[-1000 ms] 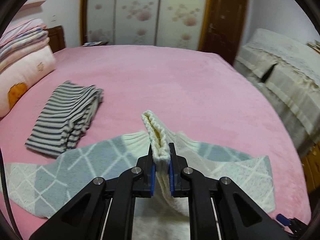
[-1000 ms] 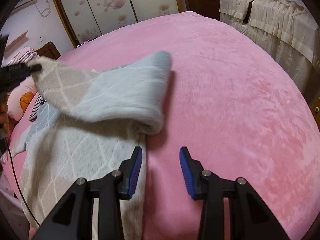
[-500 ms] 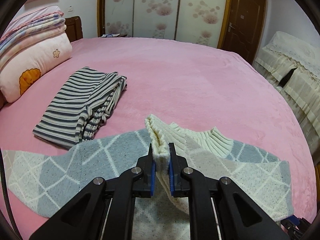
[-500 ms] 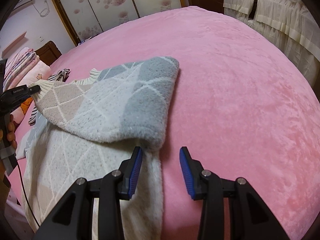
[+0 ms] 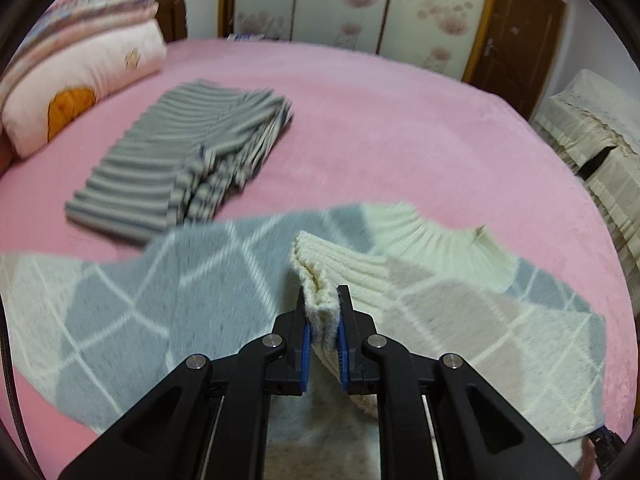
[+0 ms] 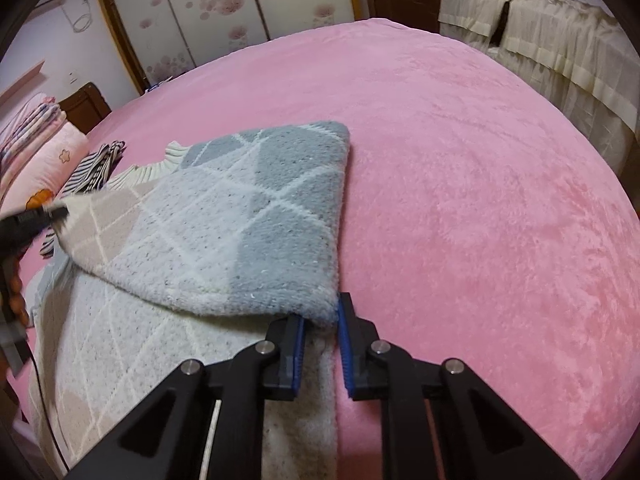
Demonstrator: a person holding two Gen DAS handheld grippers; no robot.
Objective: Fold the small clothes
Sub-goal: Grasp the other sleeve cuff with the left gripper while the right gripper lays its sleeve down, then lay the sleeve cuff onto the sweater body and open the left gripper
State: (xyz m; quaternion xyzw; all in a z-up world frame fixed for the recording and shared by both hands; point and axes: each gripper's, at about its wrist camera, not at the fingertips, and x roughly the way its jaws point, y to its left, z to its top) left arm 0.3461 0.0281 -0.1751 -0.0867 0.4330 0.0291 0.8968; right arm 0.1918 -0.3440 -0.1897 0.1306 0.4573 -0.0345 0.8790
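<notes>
Sweater point(image 5: 224, 280) of fuzzy cream, grey and beige diamond-patterned knit lay spread on the pink plush bedspread point(image 6: 460, 160), which covered a wide bed. Behind the bed stood a wardrobe with floral sliding panels point(image 5: 340, 0) and a brown wooden door point(image 5: 516, 28); cream lace-draped furniture point(image 6: 560, 48) sat to one side, and pale pillows point(image 5: 80, 76) were stacked at the headboard. A folded grey-and-white striped garment point(image 5: 176, 168) rested near the pillows, just beyond the sweater.

In the left wrist view the sweater's long axis ran across the frame, sleeve to sleeve, with its ribbed collar pointing away toward the wardrobe. One sleeve was folded back over the body, its cuff end reaching toward the middle.

The left gripper point(image 5: 323, 320) was clamped tight on that ribbed cream cuff, holding it slightly raised. The right gripper point(image 6: 322, 332) had its jaws closing, with the folded edge of the sweater's grey shoulder corner between the blue pads point(image 6: 298, 344), which seemed to touch the fabric.
</notes>
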